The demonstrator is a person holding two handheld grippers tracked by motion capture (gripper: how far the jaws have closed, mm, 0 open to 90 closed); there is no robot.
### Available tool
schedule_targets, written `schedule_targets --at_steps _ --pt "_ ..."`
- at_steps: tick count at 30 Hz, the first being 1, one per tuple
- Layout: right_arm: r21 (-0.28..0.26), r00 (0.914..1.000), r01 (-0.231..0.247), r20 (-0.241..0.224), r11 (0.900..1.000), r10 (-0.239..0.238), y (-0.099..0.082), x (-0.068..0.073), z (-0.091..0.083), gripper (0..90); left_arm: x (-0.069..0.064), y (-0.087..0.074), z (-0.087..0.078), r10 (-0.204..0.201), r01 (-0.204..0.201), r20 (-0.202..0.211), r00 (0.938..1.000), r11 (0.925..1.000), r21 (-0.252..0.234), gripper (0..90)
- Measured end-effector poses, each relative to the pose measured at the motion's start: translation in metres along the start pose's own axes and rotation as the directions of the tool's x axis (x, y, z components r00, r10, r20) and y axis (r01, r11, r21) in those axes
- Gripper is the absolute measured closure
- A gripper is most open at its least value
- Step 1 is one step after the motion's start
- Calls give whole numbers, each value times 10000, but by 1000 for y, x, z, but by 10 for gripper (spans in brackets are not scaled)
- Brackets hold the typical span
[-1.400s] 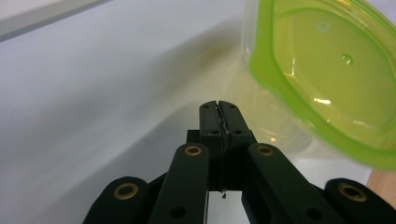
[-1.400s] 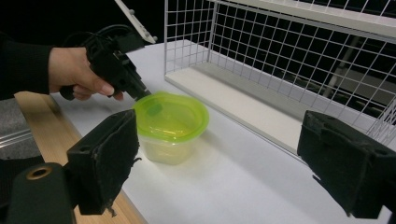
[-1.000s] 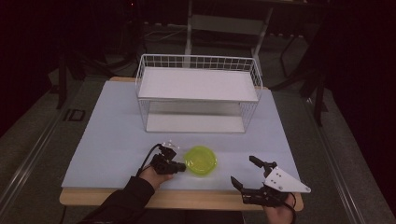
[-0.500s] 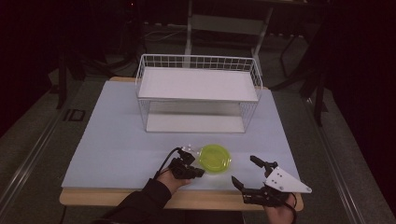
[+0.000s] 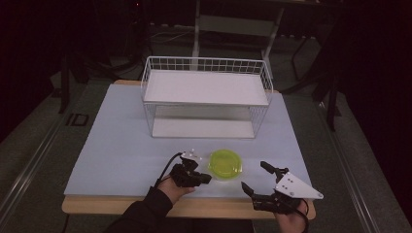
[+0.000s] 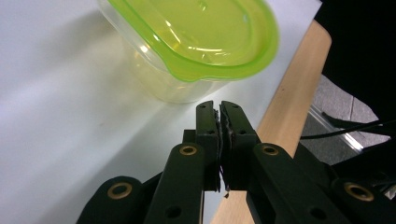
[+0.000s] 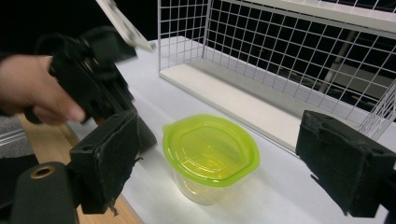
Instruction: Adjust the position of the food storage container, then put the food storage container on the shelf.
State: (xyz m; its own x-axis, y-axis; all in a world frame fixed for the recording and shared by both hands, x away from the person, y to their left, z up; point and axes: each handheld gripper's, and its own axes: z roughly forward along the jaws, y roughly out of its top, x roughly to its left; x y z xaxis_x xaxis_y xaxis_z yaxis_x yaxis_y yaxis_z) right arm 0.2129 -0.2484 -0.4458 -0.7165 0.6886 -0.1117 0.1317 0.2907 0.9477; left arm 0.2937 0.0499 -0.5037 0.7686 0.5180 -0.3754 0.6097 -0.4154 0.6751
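A clear tub with a lime-green lid stands near the front of the white table top. My left gripper rests on the table just left of the tub, shut with nothing between its jaws. In the left gripper view its closed tips sit a little short of the tub's wall. My right gripper hovers at the front right, open wide and aimed at the tub. The right gripper view has the tub between the spread pads, with the left gripper beyond it.
A white two-tier wire rack stands at the back middle of the table, its lower shelf just behind the tub. The wooden front edge runs close beside both grippers. Dark floor surrounds the table.
The left gripper slid right along the table front and the tub shifted right with it, then both came to rest. The right gripper stayed in place, open.
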Motion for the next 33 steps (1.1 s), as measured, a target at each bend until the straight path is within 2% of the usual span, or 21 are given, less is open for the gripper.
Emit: schedule_targets --at_steps 4,5,6,7,9,13,14,15,16,17,19,21,22,23,24,26,28,29,32,33 --pt "121 9999 26 116 9999 -28 -1 1 2 136 -2 -1 -19 219 -218 20 9998 9994 -251 808" --pt "121 9999 26 116 9999 -28 -1 1 2 136 -2 -1 -19 219 -218 20 9998 9994 -251 781" --pt "207 9999 1 160 9998 -5 -1 1 2 138 -5 1 -30 460 -453 105 9989 9974 -554 781" --pt "342 9996 44 291 9994 -53 -2 1 4 138 -6 1 -34 572 -567 51 9984 9960 -689 644" --pt "477 9990 73 442 9988 -94 -3 1 6 139 -10 3 -43 850 -838 82 9963 9918 -965 513" --pt "516 9995 -99 308 9986 83 -3 0 7 138 -14 5 -59 1142 -1126 54 9934 9856 -1265 286" --pt "505 9995 -126 279 9986 112 -3 0 7 138 -15 5 -66 1303 -1242 352 9908 9822 -1408 205" --pt "505 9995 -126 279 9986 112 -3 0 7 138 -15 5 -66 1303 -1242 352 9908 9822 -1408 137" --pt "536 9995 -196 258 9984 182 -1 -1 6 138 -15 4 -68 1259 -1207 250 9917 9810 -1516 137" --pt "470 9995 -300 144 9984 294 0 -1 4 137 -16 4 -74 1280 -1247 76 9917 9768 -1739 134" --pt "465 9991 -429 26 9980 429 4 -2 3 138 -17 3 -78 1316 -1326 -190 9911 9680 -2131 44" --pt "603 9989 -464 30 9971 463 9 -4 2 137 -19 4 -84 1466 -1430 -42 9892 9575 -2505 28" --pt "603 9989 -464 30 9971 463 9 -4 2 137 -19 4 -84 1466 -1430 -42 9892 9575 -2505 28" --pt "535 9988 -486 -17 9974 488 11 -5 1 133 -22 5 -88 1700 -1627 51 9854 9513 -2616 28" --pt "484 9983 -574 49 9972 572 15 -6 -1 133 -24 6 -90 1820 -1727 101 9832 9479 -2676 28" --pt "648 9986 -454 307 9969 434 19 -7 -3 131 -27 9 -94 2045 -1945 60 9788 9391 -2833 28" --pt "837 9982 -339 516 9959 296 23 -9 -4 132 -28 13 -98 2097 -1988 42 9778 9327 -3009 28" --pt "922 9977 -391 587 9950 338 24 -10 -5 132 -29 14 -99 2157 -2049 -13 9765 9259 -3175 28" --pt "1092 9959 -755 589 9911 694 28 -16 -5 135 -29 22 -101 2281 -2172 -27 9736 9234 -3166 29" --pt "1061 9942 -957 590 9897 898 29 -18 -5 134 -29 25 -101 2267 -2163 -21 9740 9264 -3083 37"
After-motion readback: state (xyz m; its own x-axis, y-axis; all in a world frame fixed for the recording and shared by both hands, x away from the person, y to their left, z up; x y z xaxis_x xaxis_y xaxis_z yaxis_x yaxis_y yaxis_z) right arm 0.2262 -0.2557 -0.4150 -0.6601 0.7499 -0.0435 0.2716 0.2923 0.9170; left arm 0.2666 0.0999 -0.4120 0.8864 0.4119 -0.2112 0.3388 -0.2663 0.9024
